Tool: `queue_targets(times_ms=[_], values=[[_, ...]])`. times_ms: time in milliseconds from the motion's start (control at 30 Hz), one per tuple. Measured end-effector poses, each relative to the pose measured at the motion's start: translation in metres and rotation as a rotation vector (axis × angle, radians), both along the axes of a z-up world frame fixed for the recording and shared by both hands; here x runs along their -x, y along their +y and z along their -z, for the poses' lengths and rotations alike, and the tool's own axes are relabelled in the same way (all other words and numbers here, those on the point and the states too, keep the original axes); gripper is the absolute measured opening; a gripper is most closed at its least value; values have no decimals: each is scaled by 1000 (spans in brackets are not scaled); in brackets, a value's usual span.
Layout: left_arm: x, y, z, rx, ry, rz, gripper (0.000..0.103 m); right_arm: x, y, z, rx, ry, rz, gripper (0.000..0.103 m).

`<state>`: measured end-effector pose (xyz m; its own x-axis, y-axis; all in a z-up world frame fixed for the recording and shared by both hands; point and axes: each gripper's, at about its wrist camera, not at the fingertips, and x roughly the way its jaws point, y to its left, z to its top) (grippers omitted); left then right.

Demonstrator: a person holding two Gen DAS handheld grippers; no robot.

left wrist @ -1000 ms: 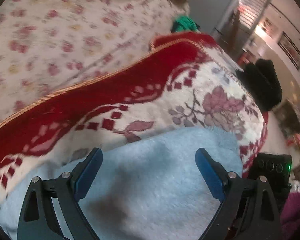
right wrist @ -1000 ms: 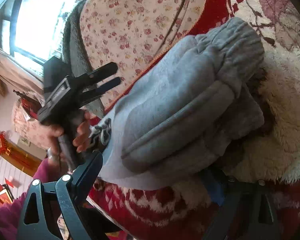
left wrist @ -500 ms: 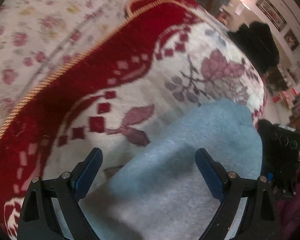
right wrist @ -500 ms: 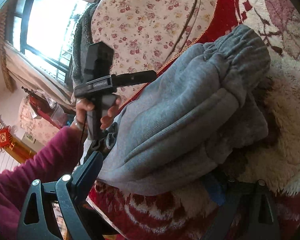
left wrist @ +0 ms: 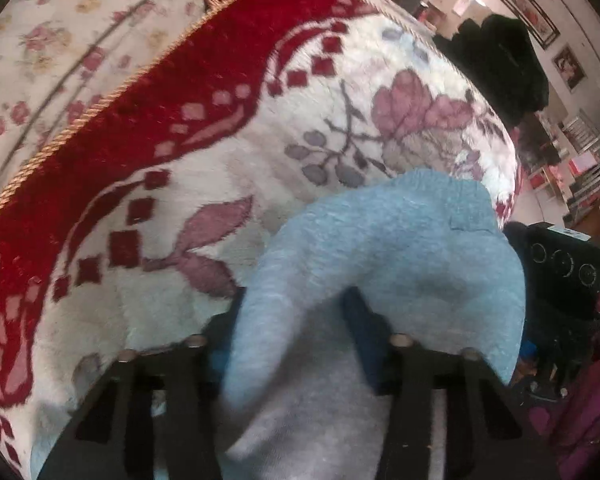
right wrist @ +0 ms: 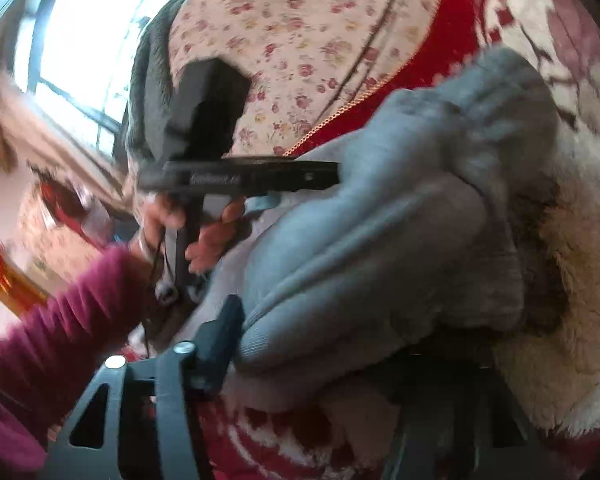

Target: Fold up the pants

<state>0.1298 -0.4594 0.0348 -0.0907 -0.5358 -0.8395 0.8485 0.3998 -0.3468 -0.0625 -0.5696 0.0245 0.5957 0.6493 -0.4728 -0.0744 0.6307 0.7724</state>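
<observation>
In the right view, pants (right wrist: 380,240) hide one fingertip.

Light grey-blue pants (left wrist: 400,248) are lying on a red-and-white flowered blanket (left wrist: 180,128). A cream, rose-sprigged cover (left wrist: 60,40) is showing behind.

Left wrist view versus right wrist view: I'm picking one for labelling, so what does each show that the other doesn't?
Only the left wrist view shows framed pictures on a wall. Only the right wrist view shows a bright window, the person's hand and the whole left gripper. Both show the grey pants pinched on the red-bordered floral blanket.
</observation>
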Motion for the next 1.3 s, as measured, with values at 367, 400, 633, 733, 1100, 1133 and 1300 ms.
queue_targets(times_ms=[367,400,633,733,1100,1133,1300], values=[[11,42,-59,119,-93,-91,18,2,24,-62,106,-171,-78,36],[12,48,-67,133,-103,-103,18,2,28,-68,112,-188,-87,36],[17,108,-116,204,-169,-202,17,-4,64,-109,177,-290,-161,32],[19,137,-131,221,-198,-250,17,-11,85,-126,191,-323,-193,30],[19,261,-171,303,-250,-452,13,-37,196,-169,236,-430,-349,27],[21,279,-170,311,-250,-480,13,-41,206,-169,231,-432,-365,27],[35,367,-148,317,-239,-637,1,-53,269,-165,251,-432,-466,27]])
